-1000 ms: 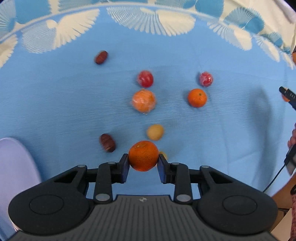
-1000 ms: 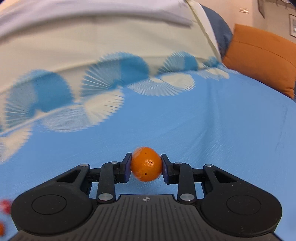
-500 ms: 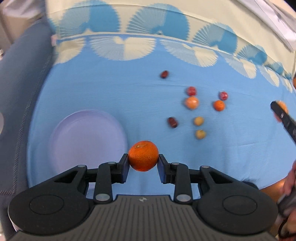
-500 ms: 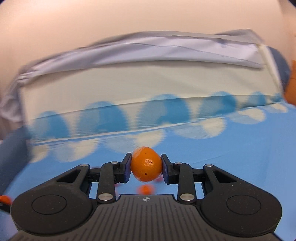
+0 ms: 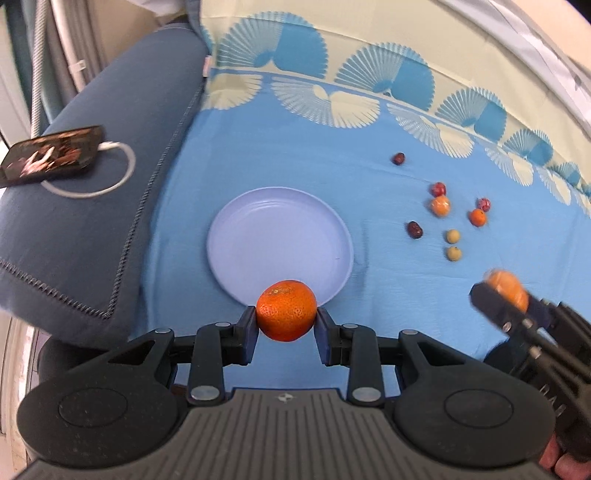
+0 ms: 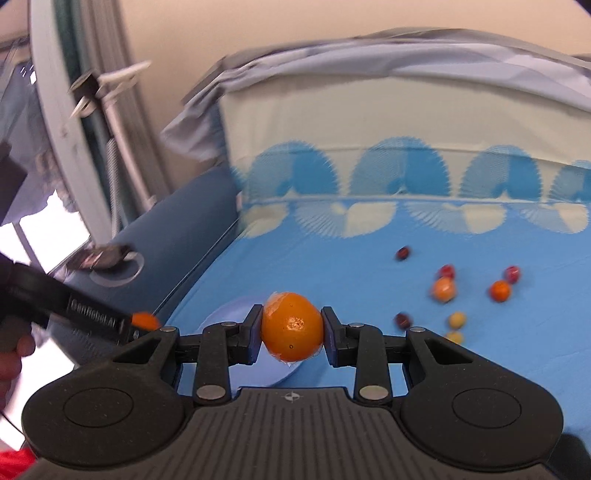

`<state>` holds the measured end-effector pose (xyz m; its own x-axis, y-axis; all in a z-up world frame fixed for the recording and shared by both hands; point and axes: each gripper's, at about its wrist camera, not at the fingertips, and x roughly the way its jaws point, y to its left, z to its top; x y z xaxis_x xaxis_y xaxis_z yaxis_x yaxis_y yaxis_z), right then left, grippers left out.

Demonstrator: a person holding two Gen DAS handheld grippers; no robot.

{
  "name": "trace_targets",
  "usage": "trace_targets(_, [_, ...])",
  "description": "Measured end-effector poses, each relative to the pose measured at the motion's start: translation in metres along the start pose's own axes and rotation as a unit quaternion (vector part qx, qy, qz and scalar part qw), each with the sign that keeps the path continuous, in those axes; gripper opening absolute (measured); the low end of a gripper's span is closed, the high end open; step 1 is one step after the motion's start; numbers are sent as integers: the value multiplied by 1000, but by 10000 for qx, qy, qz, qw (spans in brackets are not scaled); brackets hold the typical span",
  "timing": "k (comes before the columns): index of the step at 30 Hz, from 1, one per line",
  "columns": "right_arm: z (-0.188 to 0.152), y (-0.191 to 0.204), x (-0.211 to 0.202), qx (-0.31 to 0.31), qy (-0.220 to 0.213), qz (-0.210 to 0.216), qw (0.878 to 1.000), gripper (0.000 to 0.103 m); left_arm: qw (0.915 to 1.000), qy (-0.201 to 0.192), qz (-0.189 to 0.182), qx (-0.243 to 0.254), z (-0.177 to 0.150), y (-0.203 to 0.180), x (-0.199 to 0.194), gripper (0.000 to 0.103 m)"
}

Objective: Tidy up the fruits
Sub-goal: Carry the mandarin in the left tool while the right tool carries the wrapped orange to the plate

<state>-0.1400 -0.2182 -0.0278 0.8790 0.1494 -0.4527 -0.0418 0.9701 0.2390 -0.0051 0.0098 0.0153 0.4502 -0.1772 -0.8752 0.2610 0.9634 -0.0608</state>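
Gripping a dark-orange tangerine (image 5: 286, 311), left gripper (image 5: 286, 325) has both pads pressed on its sides, fruit held above the near rim of the lavender plate (image 5: 258, 236). Right gripper (image 6: 291, 332) clamps a second, smoother orange fruit (image 6: 291, 326), some clear film showing at its top and bottom edge; part of the plate shows just behind and below it in the right wrist view. In the left wrist view the right gripper is at the right edge, blurred, its fruit sticking out past the fingers; fingertips of the person's hand (image 5: 561, 461) show bottom right.

Plate sits on the blue bedspread (image 5: 295, 155), nothing on it. Loose fruit lies in a cluster well right of the plate: two yellowish round fruits (image 5: 453, 244) nearest, a dark red date (image 5: 414, 229) to their left, then a small orange (image 5: 477, 217) and a wrapped orange (image 5: 440, 205), two red fruits (image 5: 438, 189) just behind those, and one more dark date (image 5: 398, 158) farthest, alone.

Left of the bedspread, a dark blue cushion (image 5: 92, 221) carries a phone (image 5: 51, 155), screen lit, with a white cable (image 5: 110, 177) looped beside it. Farther back, fan-patterned cream border of the spread (image 5: 369, 74), then grey bedding (image 6: 406, 70) and a beige wall (image 6: 258, 29).
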Motion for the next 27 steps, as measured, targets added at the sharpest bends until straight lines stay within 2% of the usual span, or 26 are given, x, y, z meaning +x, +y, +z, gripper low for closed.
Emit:
trace_targets(4, [-8, 31, 4, -225, 211, -11, 9995, 34, 9999, -42, 53, -99, -10, 21, -1, 36])
trace_targets(9, [-9, 59, 5, -595, 266, -72, 9978, 34, 9996, -112, 34, -238, -17, 43, -4, 36])
trace_targets(18, [-6, 71, 12, -888, 405, -112, 9952, 34, 9993, -225, 4, -303, -19, 55, -6, 36])
trace_targets(27, [-6, 71, 15, -910, 442, -159, 9947, 34, 9992, -203, -55, -329, -19, 54, -5, 36])
